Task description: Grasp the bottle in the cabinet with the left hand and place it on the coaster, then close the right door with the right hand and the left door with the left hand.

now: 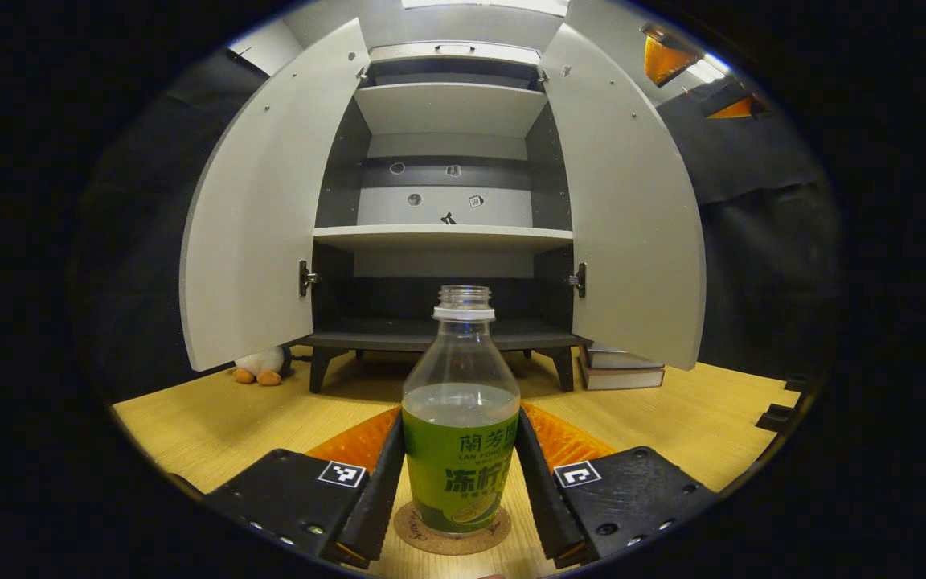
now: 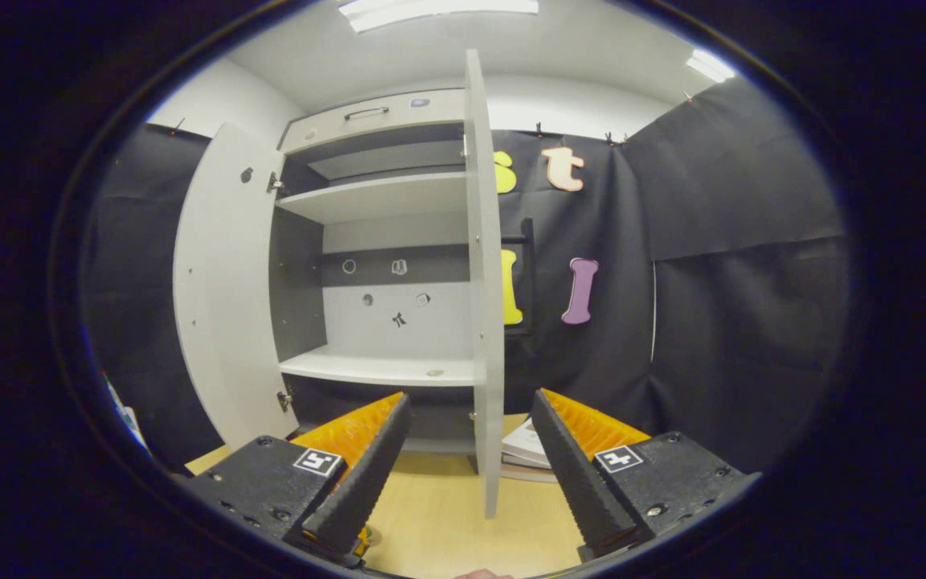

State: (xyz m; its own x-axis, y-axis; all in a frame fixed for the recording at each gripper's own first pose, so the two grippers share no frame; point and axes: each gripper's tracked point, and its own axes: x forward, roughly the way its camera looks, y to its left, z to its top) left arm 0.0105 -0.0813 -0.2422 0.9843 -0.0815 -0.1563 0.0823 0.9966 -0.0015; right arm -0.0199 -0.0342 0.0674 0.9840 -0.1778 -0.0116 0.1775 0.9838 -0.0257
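Observation:
A clear bottle (image 1: 463,474) with a green label and no cap stands upright on a round cork coaster (image 1: 451,540) on the wooden surface. My left gripper (image 1: 460,418) is shut on it, both fingers pressing the label's sides. Behind it the grey cabinet (image 1: 443,235) stands with its left door (image 1: 254,217) and right door (image 1: 632,209) swung wide. In the right gripper view, my right gripper (image 2: 469,398) is open, and the right door (image 2: 483,281) shows edge-on just beyond the gap between its fingers, not touched. The left door (image 2: 222,305) is open further back.
A stack of books (image 1: 620,368) lies by the cabinet's right foot, seen also as books (image 2: 527,446) behind the right door. A white plush toy (image 1: 260,366) sits under the left door. The cabinet rests on short dark legs on the wooden surface (image 1: 214,418).

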